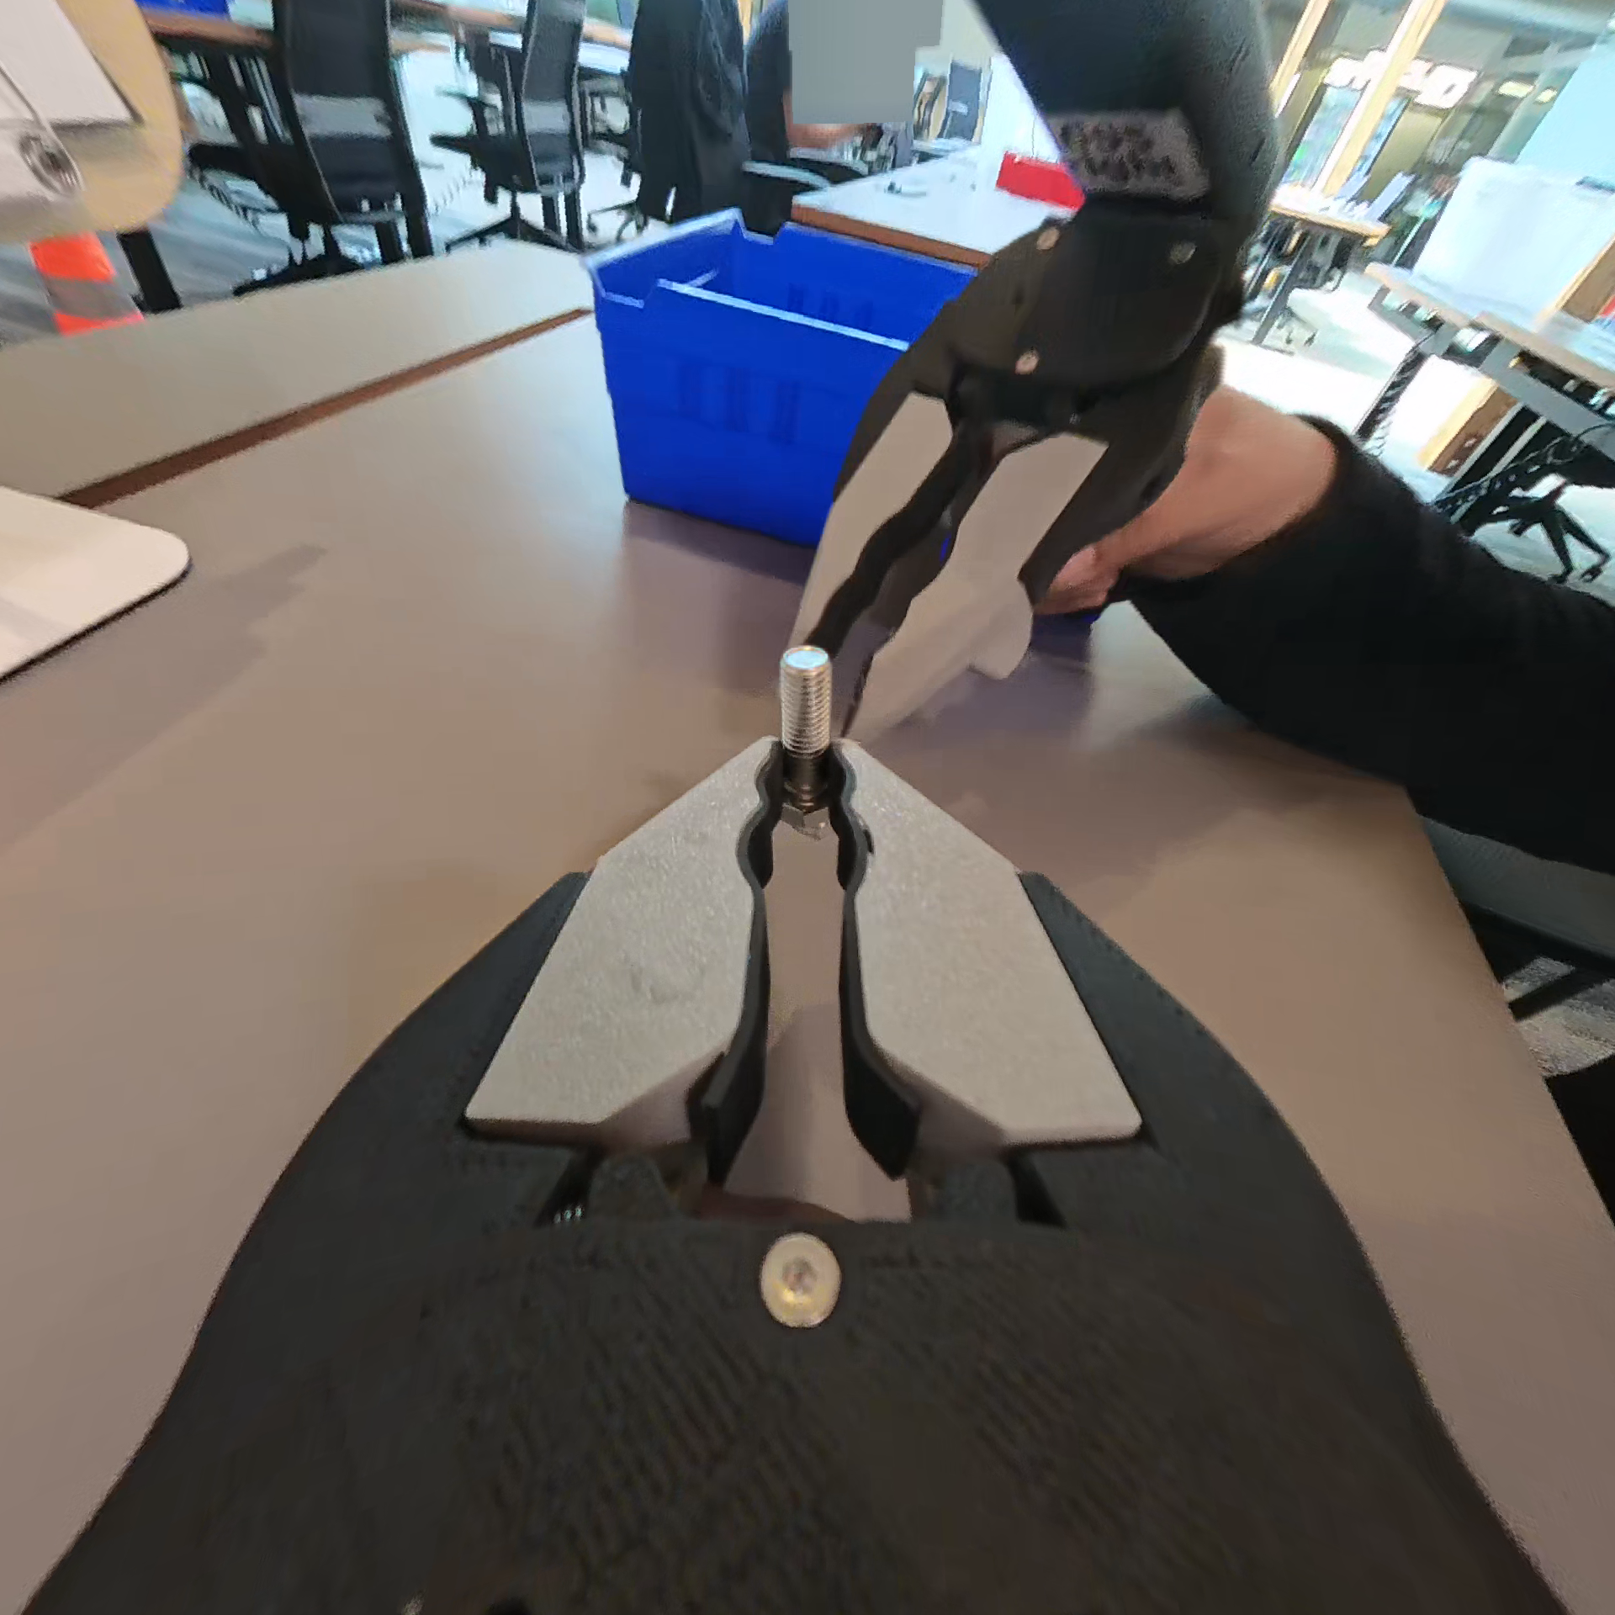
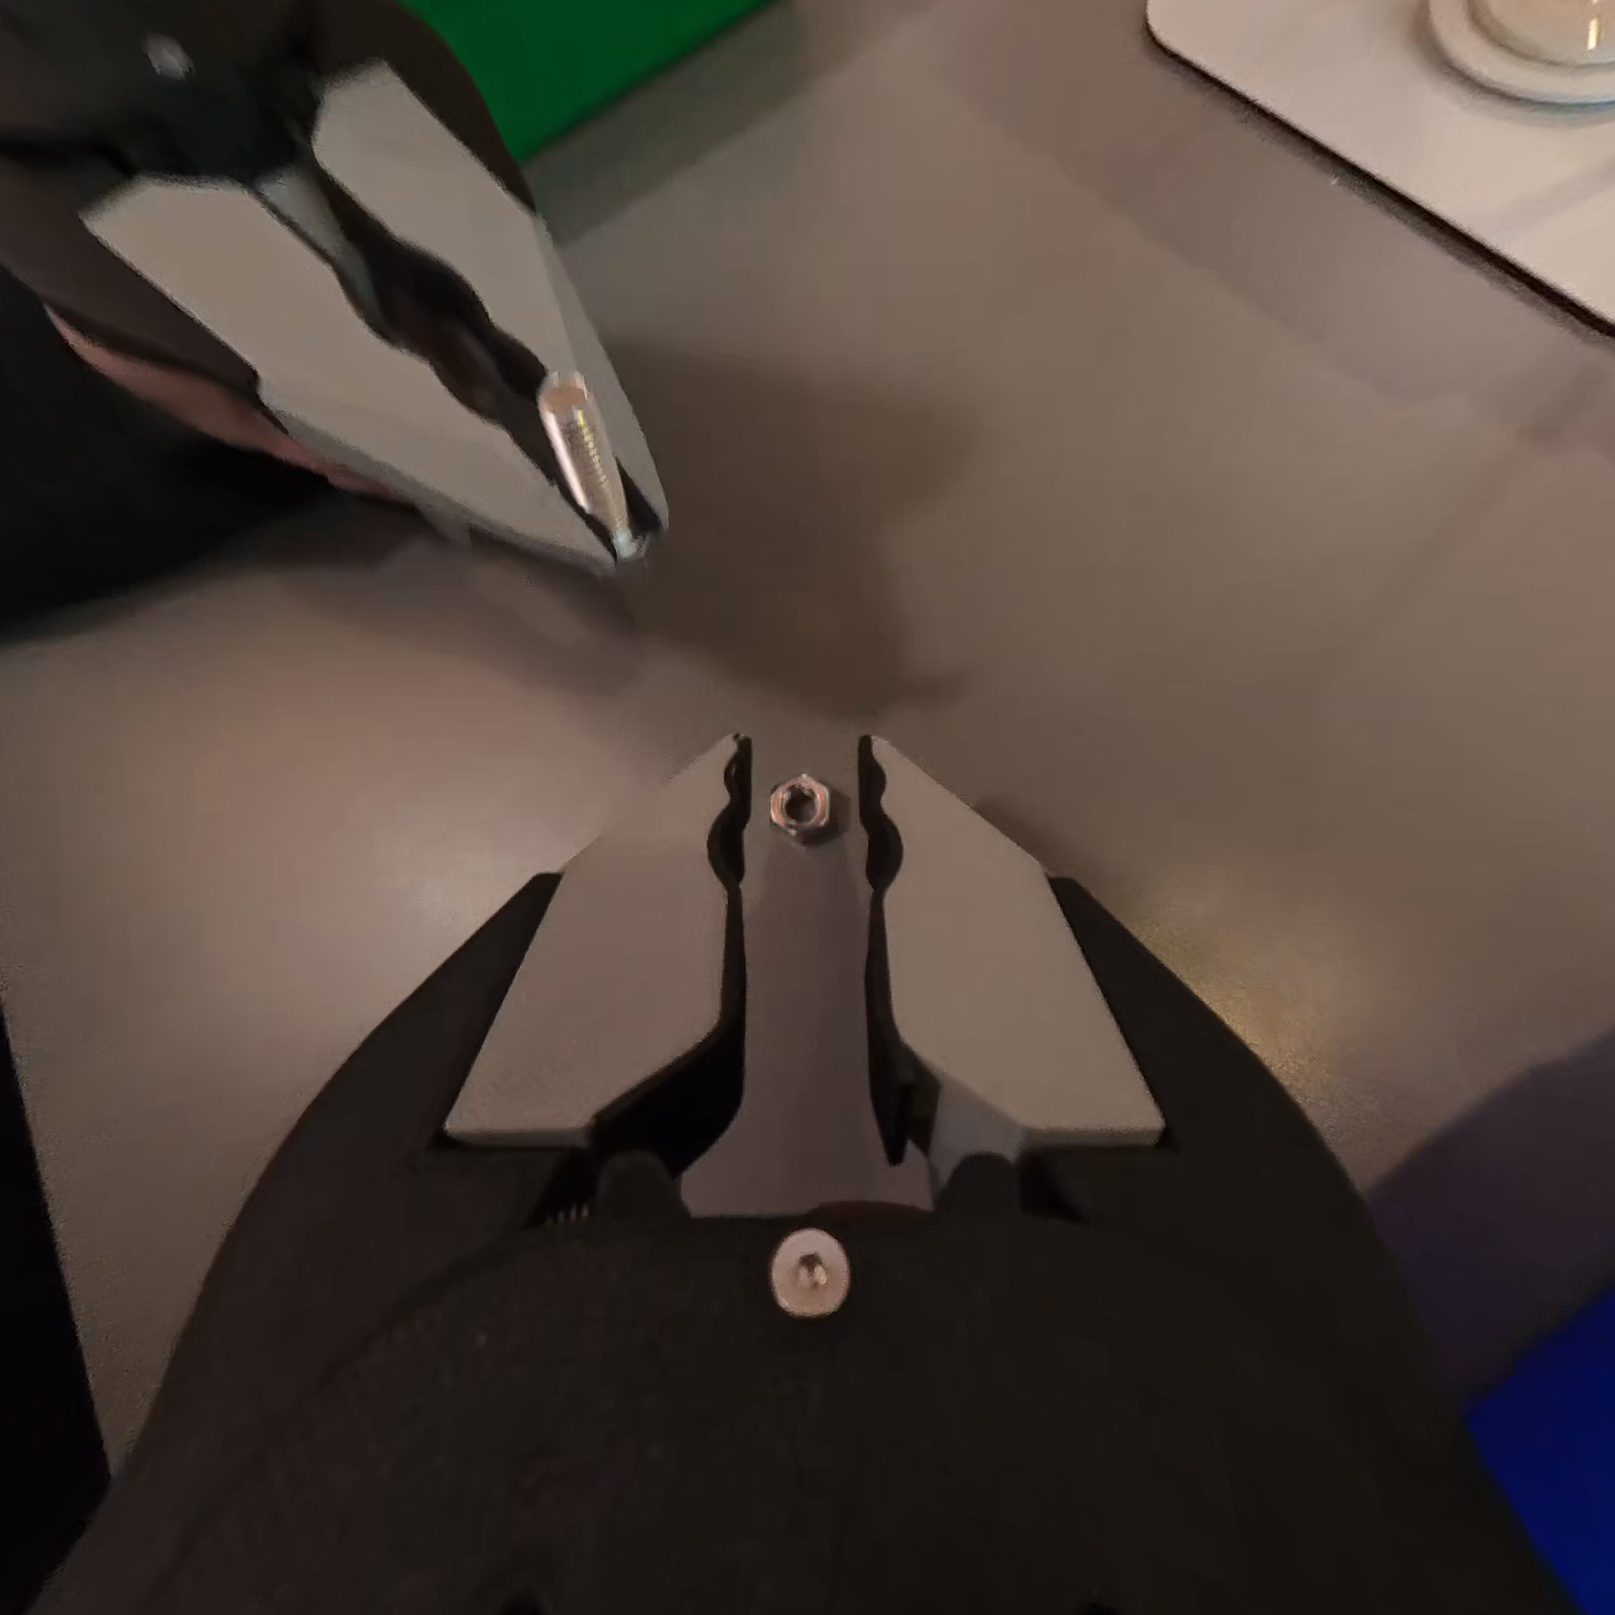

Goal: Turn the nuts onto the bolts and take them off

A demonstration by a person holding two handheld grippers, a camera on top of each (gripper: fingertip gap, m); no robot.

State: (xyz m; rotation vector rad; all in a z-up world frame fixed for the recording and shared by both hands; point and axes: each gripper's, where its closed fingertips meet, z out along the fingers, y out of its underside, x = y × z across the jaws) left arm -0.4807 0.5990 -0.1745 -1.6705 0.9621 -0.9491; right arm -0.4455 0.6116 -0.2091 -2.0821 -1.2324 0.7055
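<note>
A small hex nut (image 2: 799, 810) lies flat on the counter (image 2: 1136, 568), hole upward, between the right tool's (image 2: 802, 756) parted tips, ungripped. Beyond it, leftward, the left tool (image 1: 808, 753) clamps the bolt (image 1: 804, 699).

gripper (image 1: 804, 778): black textured body | 2 grey fingers (black-lined) | silver screw | black sleeve
</note>
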